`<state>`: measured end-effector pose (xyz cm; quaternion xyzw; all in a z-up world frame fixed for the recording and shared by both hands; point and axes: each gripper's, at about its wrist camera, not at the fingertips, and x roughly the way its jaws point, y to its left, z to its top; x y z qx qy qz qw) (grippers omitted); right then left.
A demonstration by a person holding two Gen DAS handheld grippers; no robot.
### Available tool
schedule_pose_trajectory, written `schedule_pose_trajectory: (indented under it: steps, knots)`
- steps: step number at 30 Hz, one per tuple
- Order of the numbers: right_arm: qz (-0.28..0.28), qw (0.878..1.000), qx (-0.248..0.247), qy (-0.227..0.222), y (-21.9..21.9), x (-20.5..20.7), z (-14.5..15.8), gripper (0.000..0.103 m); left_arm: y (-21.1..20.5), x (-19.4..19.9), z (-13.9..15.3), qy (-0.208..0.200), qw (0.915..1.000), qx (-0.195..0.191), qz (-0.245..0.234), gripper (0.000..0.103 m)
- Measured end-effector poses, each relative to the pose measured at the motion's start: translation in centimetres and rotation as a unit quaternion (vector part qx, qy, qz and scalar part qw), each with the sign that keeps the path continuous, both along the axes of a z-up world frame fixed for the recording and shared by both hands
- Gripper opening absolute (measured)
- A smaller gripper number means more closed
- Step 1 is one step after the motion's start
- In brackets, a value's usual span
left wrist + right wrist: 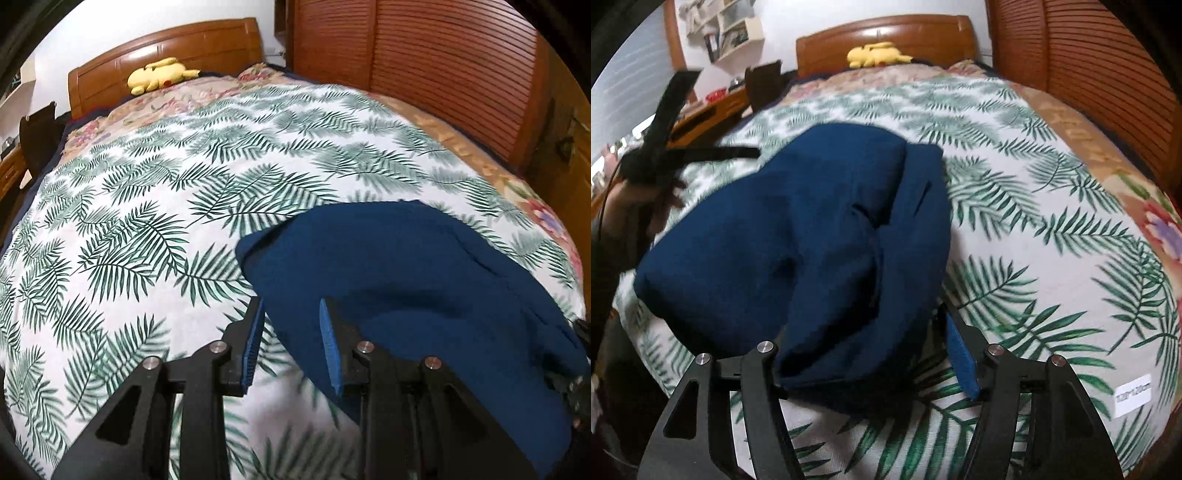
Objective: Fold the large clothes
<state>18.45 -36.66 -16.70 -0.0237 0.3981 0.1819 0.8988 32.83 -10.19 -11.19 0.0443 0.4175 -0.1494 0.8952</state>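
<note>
Navy garment point(798, 240) lies in a thick folded bundle on the leaf-print bed cover point(1034, 229), on the foot half of the bed, well apart from the yellow plush point(877, 54) at the headboard. My right gripper point(866, 354) has its jaws released, spread around the bundle's near end, pads not pressing. Left gripper point(291, 343) jaws part-open, empty, just beside the garment's left edge. Looks soft, bulky, floppy (probably knit or fleece); I'd pinch a folded edge or corner, not the middle.
</note>
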Motion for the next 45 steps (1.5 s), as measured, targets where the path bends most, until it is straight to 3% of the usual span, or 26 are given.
schedule_pose_trajectory:
  steps: [8,15,21,22,25,26,28,33,38,45]
  knots:
    - [-0.002,1.0,0.007,0.01,-0.4,0.6,-0.7,0.076,0.6,4.6,-2.8,0.042,0.9986,-0.03,0.013,0.029]
    - [0.001,1.0,0.006,0.011,-0.2,0.7,-0.8,0.077,0.1,6.2,-4.3,0.051,0.9986,0.0,0.017,0.042]
    - [0.003,0.999,0.028,0.023,-0.4,0.8,-1.1,0.077,0.1,6.8,-4.9,0.052,0.9985,0.004,0.019,0.044]
    - [0.005,0.999,0.031,0.023,-0.4,0.7,-1.1,0.076,0.1,6.8,-4.9,0.053,0.9984,0.004,0.019,0.044]
    - [0.027,0.997,0.066,0.032,-0.4,0.5,-0.9,0.049,-0.2,6.9,-4.7,0.057,0.9983,0.006,0.015,0.035]
    - [0.035,0.996,0.075,0.033,-0.2,0.3,-0.8,0.039,-0.2,6.9,-4.6,0.055,0.9983,0.009,0.016,0.028]
    - [0.046,0.996,0.07,0.021,0.2,-0.1,-0.5,0.034,-0.4,6.8,-4.2,0.051,0.9985,0.014,0.015,0.012]
    - [0.05,0.994,0.101,-0.011,-0.5,-0.7,1.2,0.018,-0.9,5.6,-0.6,0.016,0.9992,0.028,0.022,0.005]
    - [0.051,0.986,0.155,-0.04,-1.7,-1.8,3.5,0.016,-2.9,3.1,5.2,-0.043,0.9987,0.024,0.017,0.005]
    - [0.009,0.98,0.161,-0.116,-7.6,-3.4,8.1,0.015,-8.1,0.5,11.6,-0.109,0.9941,-0.004,-0.002,0.005]
